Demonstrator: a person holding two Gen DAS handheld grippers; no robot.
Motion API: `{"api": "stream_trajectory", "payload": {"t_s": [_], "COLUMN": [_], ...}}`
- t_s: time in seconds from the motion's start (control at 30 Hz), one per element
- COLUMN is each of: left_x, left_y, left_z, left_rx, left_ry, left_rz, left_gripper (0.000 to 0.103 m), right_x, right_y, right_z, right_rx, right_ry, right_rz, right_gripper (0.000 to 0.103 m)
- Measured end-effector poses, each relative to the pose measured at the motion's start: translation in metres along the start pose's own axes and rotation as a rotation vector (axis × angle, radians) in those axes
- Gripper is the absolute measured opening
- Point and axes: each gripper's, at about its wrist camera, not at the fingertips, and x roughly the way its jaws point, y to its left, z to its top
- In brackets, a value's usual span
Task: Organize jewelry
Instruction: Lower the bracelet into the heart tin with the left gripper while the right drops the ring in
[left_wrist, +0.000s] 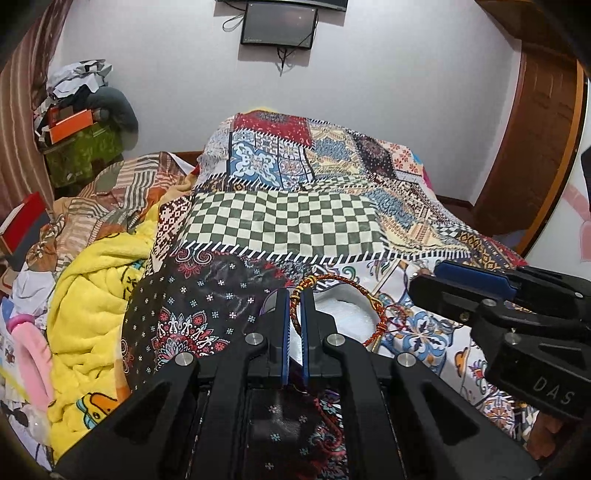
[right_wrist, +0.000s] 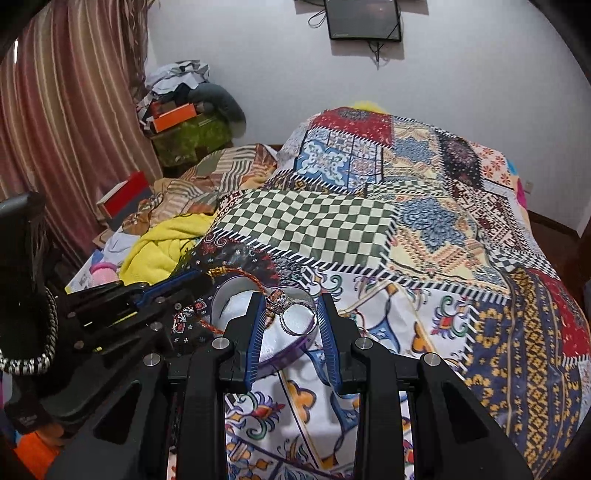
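Surface: a bed under a patchwork-print cotton bedspread (right_wrist: 424, 236) in checkered, floral and tile panels. At nine o'clock from the bedspread's centre, a crumpled yellow fleece blanket (left_wrist: 99, 295). At ten o'clock, a brown striped curtain (right_wrist: 66, 122) and a heap of boxes and clothing topped by an orange carton (right_wrist: 173, 116). At twelve o'clock, a white wall bearing a dark framed screen (right_wrist: 364, 18), its top cut off.

Left gripper (left_wrist: 294, 295): blue-padded fingers pinched on a red-and-gold braided thread bracelet (left_wrist: 340, 282), whose loop arcs toward two o'clock over a round white-lined jewellery box (right_wrist: 236, 299) lying on the bedspread.

Right gripper (right_wrist: 291, 306): fingers part-way closed, holding a silver stone-set ring (right_wrist: 291, 314) above the box.

Box mostly hidden behind the fingers; outer colour appears purple. Bracelet's tail is lost under the left gripper.
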Motion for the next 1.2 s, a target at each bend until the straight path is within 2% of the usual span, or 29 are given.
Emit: {"api": "stream_trajectory", "payload": {"t_s": [0.53,0.83,1.0,1.2], "left_x": [0.029,0.027,0.019,0.004], "left_y": [0.007,0.001,-0.002,-0.008], "left_z": [-0.003,-0.004,-0.001,0.004], "left_rx": [0.006,0.032,0.036,0.039], "left_ry": [0.054,0.062,0.055,0.033], "left_rz": [0.013,0.017,0.028,0.040], "left_gripper": [0.004,0.004,0.004,0.009], "right_x": [0.043,0.048,0.038,0.014], "right_y": [-0.003,-0.014,-0.019,-0.027], "right_z": [-0.006,-0.006,-0.006,-0.002], "right_rx": [0.016,0.071,0.082,0.084], "right_ry": [0.096,0.145,0.129,0.075], "right_rz": [0.048,0.105,0.083,0.027], "right_gripper": [0.027,0.028,0.029,0.029]}}
